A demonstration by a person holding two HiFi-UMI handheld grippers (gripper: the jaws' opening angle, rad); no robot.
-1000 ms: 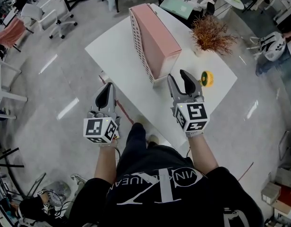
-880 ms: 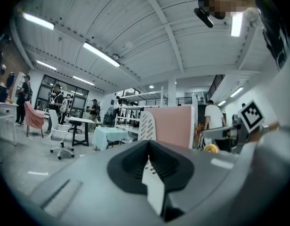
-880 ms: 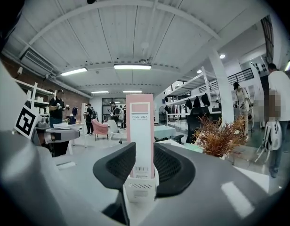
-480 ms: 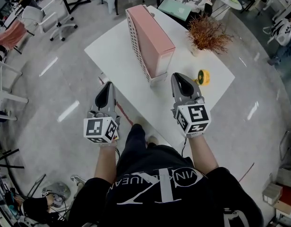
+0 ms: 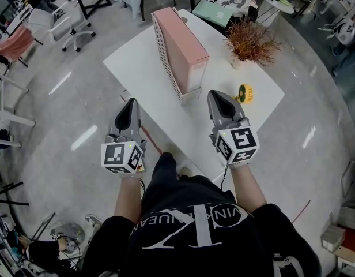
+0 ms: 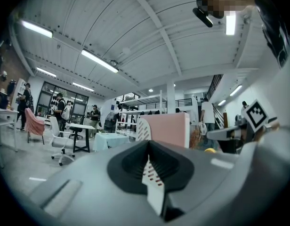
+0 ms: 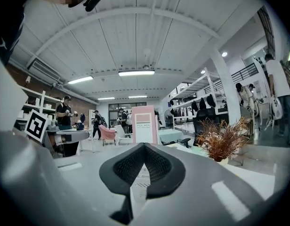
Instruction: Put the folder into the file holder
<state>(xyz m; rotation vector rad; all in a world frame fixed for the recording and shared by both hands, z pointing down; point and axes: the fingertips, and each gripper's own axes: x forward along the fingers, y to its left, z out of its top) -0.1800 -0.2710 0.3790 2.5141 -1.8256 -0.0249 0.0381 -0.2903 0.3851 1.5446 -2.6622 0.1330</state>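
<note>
Pink folder stands upright inside the white file holder, mid-tabletop, one end toward the near edge. Left gripper is pressed together, empty, off that edge. Right gripper jaws have just closed on nothing, near the holder's end. My worry: a stray swing there tips or skews the holder.

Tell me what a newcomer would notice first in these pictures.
The tall pink file box standing upright on the white table draws the eye first, with a rust-coloured dried plant further right in the head view. Nearer the camera, the left gripper and right gripper are both shut with nothing between their jaws; the right one's jaws have just been closing.
</note>
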